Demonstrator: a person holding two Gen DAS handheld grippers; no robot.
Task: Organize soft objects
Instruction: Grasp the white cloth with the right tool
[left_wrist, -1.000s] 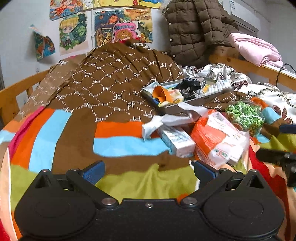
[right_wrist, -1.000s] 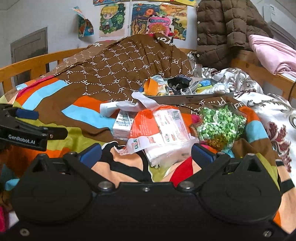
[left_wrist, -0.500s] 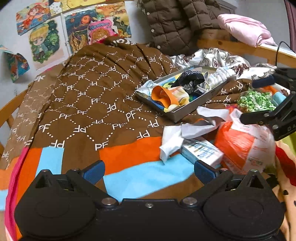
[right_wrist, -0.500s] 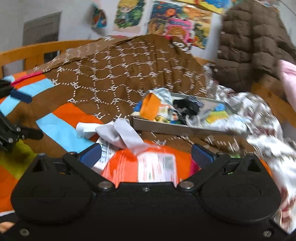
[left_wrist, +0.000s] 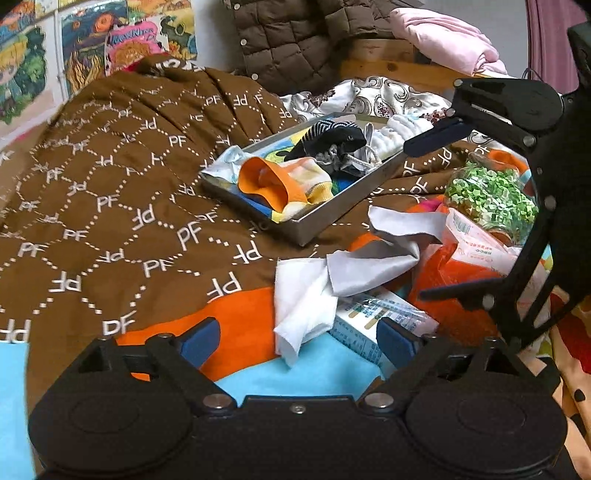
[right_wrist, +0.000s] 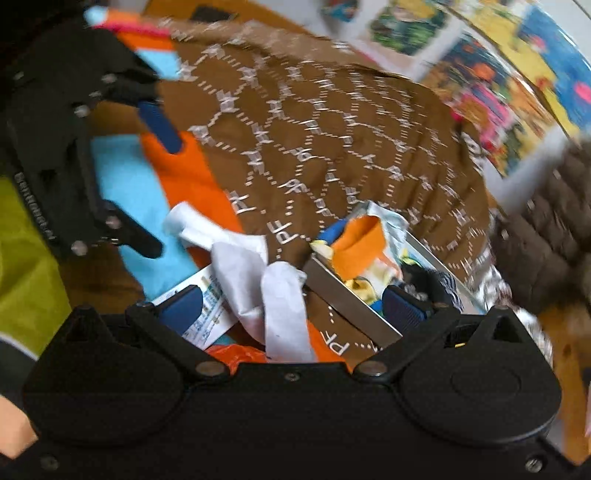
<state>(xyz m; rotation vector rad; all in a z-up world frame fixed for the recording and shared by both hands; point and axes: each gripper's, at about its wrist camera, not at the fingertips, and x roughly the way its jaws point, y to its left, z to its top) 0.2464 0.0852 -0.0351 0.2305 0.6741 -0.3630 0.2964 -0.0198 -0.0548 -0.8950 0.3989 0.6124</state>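
A white-grey cloth (left_wrist: 332, 277) lies crumpled on the bed, draped over a small white box (left_wrist: 373, 325); it also shows in the right wrist view (right_wrist: 255, 273). A metal tray (left_wrist: 332, 218) behind it holds an orange-yellow sock (left_wrist: 280, 184), a black striped sock (left_wrist: 328, 136) and other soft items. My left gripper (left_wrist: 295, 343) is open and empty just short of the cloth. My right gripper (right_wrist: 291, 306) is open and empty right above the cloth, near the tray (right_wrist: 343, 295). The right gripper also shows at the right edge of the left wrist view (left_wrist: 428, 218).
An orange-white plastic packet (left_wrist: 469, 258) and a jar of green bits (left_wrist: 491, 195) lie right of the cloth. A brown patterned blanket (left_wrist: 129, 184) covers the far bed. A brown jacket (left_wrist: 295, 40) and pink fabric (left_wrist: 443, 40) hang behind.
Both grippers have moved forward toward the cloth and tray. The right gripper has swung left and tilted over the cloth, now filling the right edge of the left wrist view.
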